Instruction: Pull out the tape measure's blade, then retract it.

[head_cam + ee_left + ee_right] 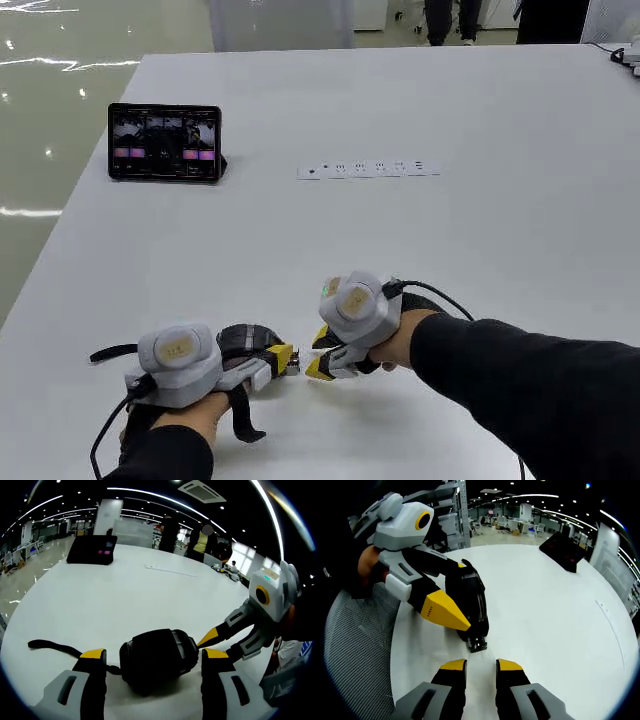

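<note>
White table [480,130], tablet [164,142] at far left. Left gripper [278,360] clamps the black tape measure [157,660] between its jaws, strap trailing left. Blade tip [477,644] points right. Right gripper [481,666] sits just before it, jaws narrowly apart, gripping nothing.

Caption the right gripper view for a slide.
Right claw poised at blade tip of the tape measure held by left claw.

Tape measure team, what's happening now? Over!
Left gripper straddles round black tape measure. Right gripper open, empty, just short of metal blade tip. Blade not pulled. Nothing in between.
</note>
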